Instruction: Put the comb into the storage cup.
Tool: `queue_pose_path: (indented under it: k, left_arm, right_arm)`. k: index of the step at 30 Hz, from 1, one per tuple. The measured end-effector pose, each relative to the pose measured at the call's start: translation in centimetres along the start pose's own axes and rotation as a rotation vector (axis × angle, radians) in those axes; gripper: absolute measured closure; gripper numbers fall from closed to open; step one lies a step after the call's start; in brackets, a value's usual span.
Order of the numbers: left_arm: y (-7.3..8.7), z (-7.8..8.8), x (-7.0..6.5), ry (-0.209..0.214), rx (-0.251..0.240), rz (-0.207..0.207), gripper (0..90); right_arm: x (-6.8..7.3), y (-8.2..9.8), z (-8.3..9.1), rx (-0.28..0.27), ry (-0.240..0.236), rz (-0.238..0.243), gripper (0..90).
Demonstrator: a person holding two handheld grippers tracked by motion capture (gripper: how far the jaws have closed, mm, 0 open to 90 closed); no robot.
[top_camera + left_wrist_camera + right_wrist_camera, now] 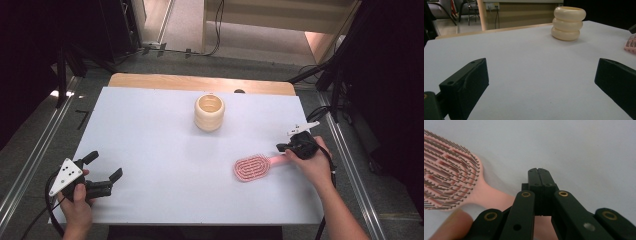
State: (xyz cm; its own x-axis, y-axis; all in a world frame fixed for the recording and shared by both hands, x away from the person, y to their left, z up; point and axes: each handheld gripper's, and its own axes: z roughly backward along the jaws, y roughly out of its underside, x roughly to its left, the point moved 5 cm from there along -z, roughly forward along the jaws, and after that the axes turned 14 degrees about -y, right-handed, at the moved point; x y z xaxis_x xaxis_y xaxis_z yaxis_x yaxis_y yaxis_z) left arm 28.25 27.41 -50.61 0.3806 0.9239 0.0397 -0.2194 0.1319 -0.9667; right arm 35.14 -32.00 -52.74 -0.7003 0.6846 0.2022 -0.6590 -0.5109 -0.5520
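Note:
A pink hairbrush [252, 167] lies bristles up on the white table top [150, 130], right of centre, its handle pointing right toward my right hand. My right gripper [287, 147] hovers at the handle's end. In the right gripper view its jaws [539, 171] are pressed flat together with nothing between them, and the hairbrush [451, 182] passes underneath, its handle running below the linkage. My left gripper [106, 165] rests at the front left, open and empty, with its two jaws [541, 75] wide apart over bare table. The hairbrush's edge [631, 43] peeks in at the right.
A cream ribbed cup [209, 112] stands upright at the back centre of the table, also seen as the cup [568, 23] ahead of my left gripper. Bare wood [200, 82] shows along the table's far edge. Dark stands and cables flank both sides.

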Motion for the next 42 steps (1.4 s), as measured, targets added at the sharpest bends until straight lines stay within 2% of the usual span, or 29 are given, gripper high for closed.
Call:
queue_pose_path:
  k: [8,15,17,26,32,34,39,42]
  left_arm:
    - [0.0,0.0,0.0,0.0,-0.001,0.001,0.0]
    - [0.0,0.0,-0.1,0.003,-0.001,-0.001,0.0]
    - [0.0,0.0,-0.1,0.003,-0.001,-0.001,0.0]
    - [0.0,0.0,-0.1,0.006,0.0,-0.004,0.0]
    - [0.0,0.0,-0.2,0.007,0.0,-0.005,0.0]
    - [0.0,0.0,-0.2,0.007,0.001,-0.006,0.0]
    - [0.0,-0.1,-0.2,0.005,0.001,-0.006,0.0]
    - [0.0,-0.1,-0.2,0.005,0.002,-0.008,0.0]
  right_arm:
    - [-0.1,0.5,-0.2,0.045,-0.006,-0.002,87.5]
    - [-0.2,0.8,0.0,0.045,-0.027,-0.015,87.5]
    - [0.0,1.0,-0.1,0.065,-0.037,-0.011,87.5]
    - [0.8,1.6,0.3,0.092,-0.049,-0.008,87.4]
    - [1.3,2.3,0.7,0.116,-0.06,0.002,87.5]
    - [1.5,2.6,0.7,0.133,-0.078,0.006,87.5]
    - [2.2,3.3,0.6,0.201,-0.096,0.047,87.5]
    - [2.6,3.5,0.8,0.222,-0.105,0.067,87.4]
